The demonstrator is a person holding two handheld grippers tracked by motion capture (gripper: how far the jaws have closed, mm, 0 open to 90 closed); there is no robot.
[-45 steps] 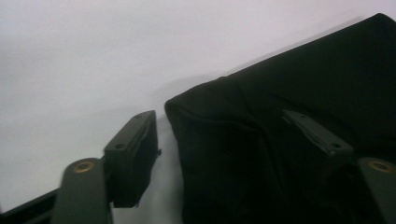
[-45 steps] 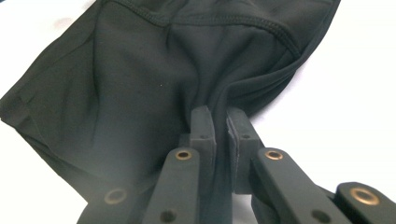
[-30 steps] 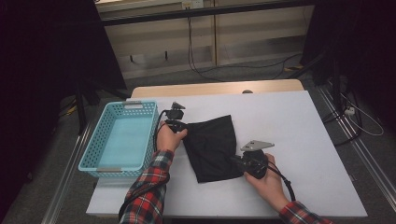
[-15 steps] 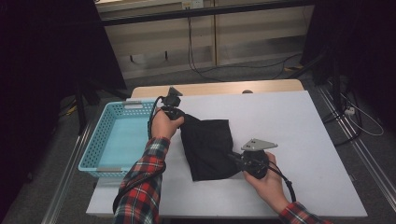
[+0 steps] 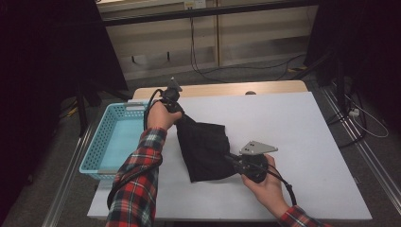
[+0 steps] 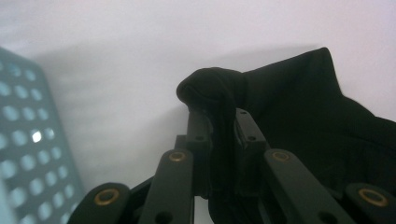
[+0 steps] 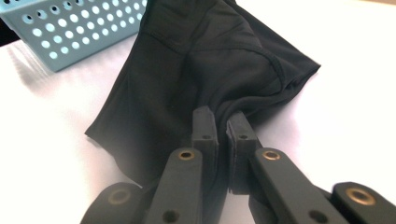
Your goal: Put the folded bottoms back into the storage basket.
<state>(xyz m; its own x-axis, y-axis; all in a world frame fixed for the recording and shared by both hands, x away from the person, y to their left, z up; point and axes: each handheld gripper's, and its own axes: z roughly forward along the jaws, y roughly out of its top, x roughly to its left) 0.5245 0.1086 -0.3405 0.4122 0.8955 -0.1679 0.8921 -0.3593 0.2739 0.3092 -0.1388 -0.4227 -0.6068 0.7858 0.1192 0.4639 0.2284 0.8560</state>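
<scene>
A black garment (image 5: 205, 149) lies partly lifted over the white table (image 5: 293, 123). My left gripper (image 5: 178, 113) is shut on its far left corner, raised above the table near the basket; in the left gripper view the cloth (image 6: 224, 93) bunches between the jaws of that gripper (image 6: 220, 122). My right gripper (image 5: 232, 160) is shut on the garment's near right edge, low over the table; in the right gripper view the fabric (image 7: 196, 60) runs from the tips of this gripper (image 7: 221, 122) toward the basket.
A light blue perforated basket (image 5: 113, 142) stands at the table's left edge, seen too in the right gripper view as a basket wall (image 7: 74, 28). Cables (image 5: 203, 52) lie on the floor behind the table. Bare white tabletop stretches to the right.
My left gripper has lifted and carried its corner of the garment back and toward the far left. The cloth is drawn taut between the two grippers. The right gripper has barely moved.
</scene>
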